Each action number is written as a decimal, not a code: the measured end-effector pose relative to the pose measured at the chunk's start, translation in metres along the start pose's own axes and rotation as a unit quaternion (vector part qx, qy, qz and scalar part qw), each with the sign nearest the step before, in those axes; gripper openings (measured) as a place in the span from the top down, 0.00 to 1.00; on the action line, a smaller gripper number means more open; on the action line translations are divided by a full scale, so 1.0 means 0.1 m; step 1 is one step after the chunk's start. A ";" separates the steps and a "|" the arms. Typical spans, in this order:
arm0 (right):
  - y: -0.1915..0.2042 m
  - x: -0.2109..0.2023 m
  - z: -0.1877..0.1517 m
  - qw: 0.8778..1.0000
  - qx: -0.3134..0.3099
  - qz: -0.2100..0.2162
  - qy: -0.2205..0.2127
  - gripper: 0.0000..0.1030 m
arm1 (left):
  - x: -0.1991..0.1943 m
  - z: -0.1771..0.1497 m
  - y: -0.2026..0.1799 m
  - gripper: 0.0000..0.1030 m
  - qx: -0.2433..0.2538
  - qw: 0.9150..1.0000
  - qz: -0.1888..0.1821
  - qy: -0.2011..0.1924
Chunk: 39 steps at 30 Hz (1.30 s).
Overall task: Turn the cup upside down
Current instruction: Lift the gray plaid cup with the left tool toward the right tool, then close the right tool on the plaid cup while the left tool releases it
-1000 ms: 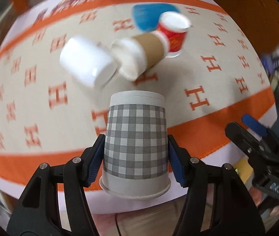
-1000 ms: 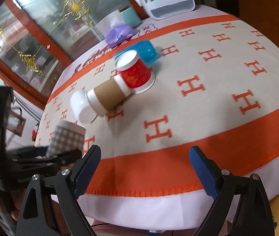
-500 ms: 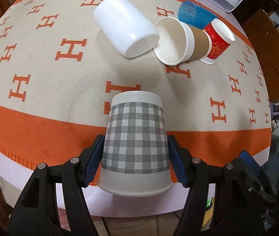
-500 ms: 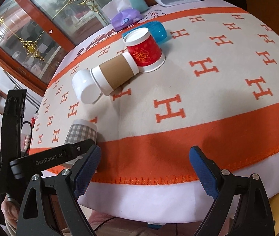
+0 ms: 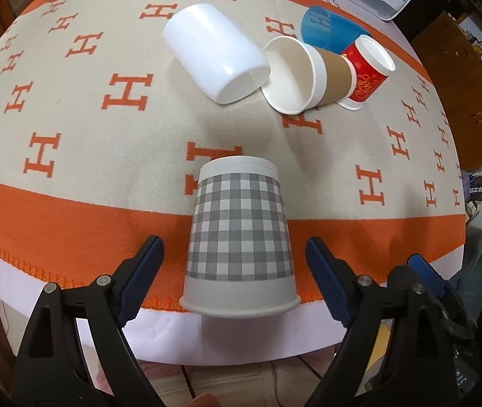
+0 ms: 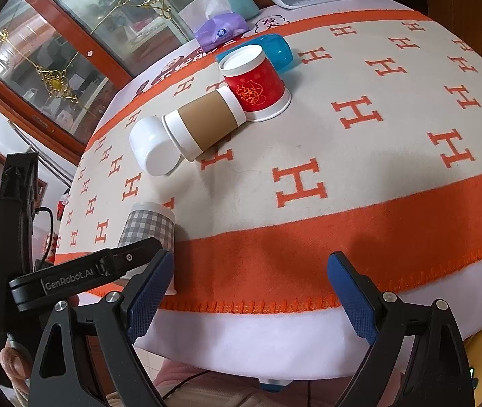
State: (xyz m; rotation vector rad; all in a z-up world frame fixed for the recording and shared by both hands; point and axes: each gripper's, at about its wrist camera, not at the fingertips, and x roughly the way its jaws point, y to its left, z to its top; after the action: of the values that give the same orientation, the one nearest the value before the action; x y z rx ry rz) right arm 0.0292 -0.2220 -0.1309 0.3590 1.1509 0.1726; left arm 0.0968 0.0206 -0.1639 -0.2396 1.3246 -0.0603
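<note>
A table with a cream and orange blanket (image 5: 112,156) full of orange H shapes holds cups. A grey checked paper cup (image 5: 239,237) stands upside down near the edge. A white plastic cup (image 5: 214,51) and a brown paper cup (image 5: 309,74) lie on their sides. A red paper cup (image 6: 258,84) stands upside down, a blue plastic cup (image 6: 276,49) behind it.

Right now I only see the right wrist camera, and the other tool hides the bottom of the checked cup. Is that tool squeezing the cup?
Observer: No. The left tool is open, with a gap between each finger and the grey checked paper cup.
Operator: Is the cup flipped over?
Observer: Yes. It stands wide rim down on the orange band of the tablecloth, near the cloth's edge.
Operator: Is anything inside the brown cup?
Observer: The brown-sleeved paper cup lies on its side, and its white inside looks empty.
</note>
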 end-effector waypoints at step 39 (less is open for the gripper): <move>0.91 0.39 0.33 0.994 -0.058 0.055 0.071 0.10 | -0.88 -0.05 0.86 0.26 0.001 0.981 0.070 -0.181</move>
State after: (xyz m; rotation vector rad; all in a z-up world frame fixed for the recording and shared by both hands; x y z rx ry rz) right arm 0.0798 -0.1311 -0.1193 0.3108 1.2560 0.3654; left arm 0.0623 0.1195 -0.0992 -0.1452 0.9757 0.0978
